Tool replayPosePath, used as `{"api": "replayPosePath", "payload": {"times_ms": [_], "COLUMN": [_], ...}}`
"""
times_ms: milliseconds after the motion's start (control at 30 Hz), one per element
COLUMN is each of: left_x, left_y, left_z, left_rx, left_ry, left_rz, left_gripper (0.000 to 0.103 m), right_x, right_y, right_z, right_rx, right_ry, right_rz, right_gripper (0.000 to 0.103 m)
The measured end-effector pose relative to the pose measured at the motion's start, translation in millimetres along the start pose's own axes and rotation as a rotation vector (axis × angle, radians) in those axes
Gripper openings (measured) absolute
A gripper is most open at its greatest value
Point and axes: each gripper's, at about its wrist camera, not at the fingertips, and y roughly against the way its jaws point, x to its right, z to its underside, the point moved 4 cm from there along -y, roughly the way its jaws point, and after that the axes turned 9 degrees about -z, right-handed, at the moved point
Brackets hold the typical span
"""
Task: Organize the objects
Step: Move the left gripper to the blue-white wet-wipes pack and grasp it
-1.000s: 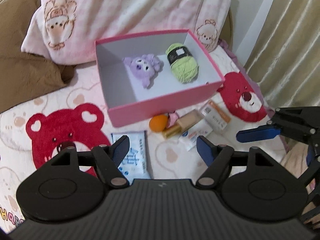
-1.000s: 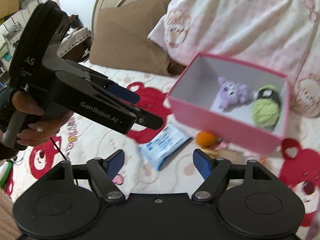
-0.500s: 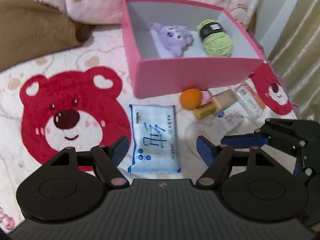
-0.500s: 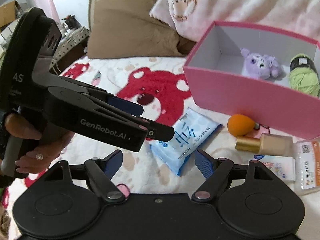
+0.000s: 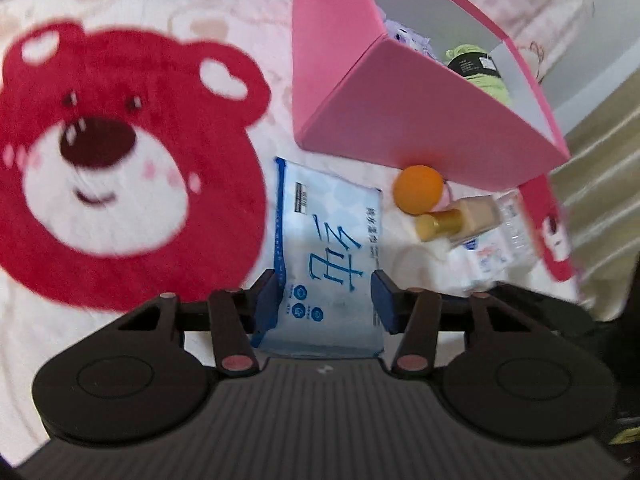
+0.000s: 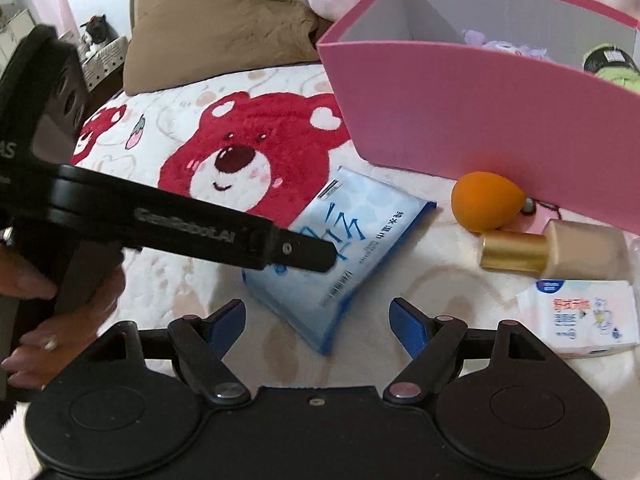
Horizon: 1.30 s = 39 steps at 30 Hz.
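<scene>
Here the left gripper (image 5: 325,300) straddles the near end of the tissue pack (image 5: 328,256), which lies flat on the bear blanket (image 5: 120,160) just in front of the pink box (image 5: 400,112). Its jaws are closing with the pack between them, and each blue pad sits at a side edge of the pack; whether they already press on it I cannot tell for sure, as the wrapper shows no pinch yet. The right gripper (image 6: 318,320) hangs wide open and empty over the pack's near corner, close to the left one. To do this grasp well, the pads should meet the pack square across its width, low enough to catch the body of the soft wrapper and not only the crimped seam, which would probably slip or fold. A firm but unhurried close seems best, since the pack will likely buckle upward when squeezed. Once it is held, the lift should clear the box's near wall before it moves over the opening, where a purple plush (image 5: 408,38) and green yarn (image 5: 486,76) already lie. The orange sponge (image 5: 418,190), gold-capped bottle (image 5: 456,220) and small white packet (image 6: 580,316) wait nearby, so the right gripper should keep out of the way.
</scene>
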Motion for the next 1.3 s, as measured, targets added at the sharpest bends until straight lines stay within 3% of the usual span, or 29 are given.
{"api": "replayPosePath", "payload": {"times_ms": [100, 167, 400, 633, 767, 900, 1033, 1133, 1200, 1300], "left_x": [3, 10, 35, 30, 29, 38, 46, 50, 54, 58], "left_y": [1, -2, -6, 10, 3, -16, -34, -34, -32, -34], "left_z": [6, 10, 10, -14, -26, -30, -22, -13, -5, 7], "left_rx": [-0.032, -0.066, -0.080, 0.079, 0.125, 0.108, 0.070, 0.037, 0.009, -0.049], "left_ry": [0.064, 0.094, 0.035, -0.101, -0.089, -0.112, -0.116, -0.104, -0.100, -0.072], "left_rz": [0.086, 0.141, 0.102, -0.103, -0.079, -0.070, -0.057, -0.029, 0.009, 0.031], "left_gripper": [0.048, 0.048, 0.048, 0.050, 0.052, 0.052, 0.052, 0.051, 0.047, 0.040], "right_x": [4, 6, 17, 35, 43, 58, 71, 71, 72, 72], "right_y": [-6, -6, 3, 32, 46, 63, 82, 84, 81, 75], "right_z": [3, 4, 14, 26, 37, 50, 60, 63, 64, 61], "right_rx": [-0.015, -0.032, -0.028, -0.001, -0.008, -0.014, 0.039, 0.056, 0.062, 0.080], "right_ry": [-0.016, -0.004, 0.054, 0.097, 0.059, -0.050, -0.221, -0.272, -0.309, -0.336], "right_rz": [0.010, 0.077, 0.195, 0.266, 0.229, 0.291, 0.174, 0.088, 0.047, 0.052], "right_gripper": [0.083, 0.084, 0.081, 0.079, 0.081, 0.089, 0.087, 0.076, 0.063, 0.053]}}
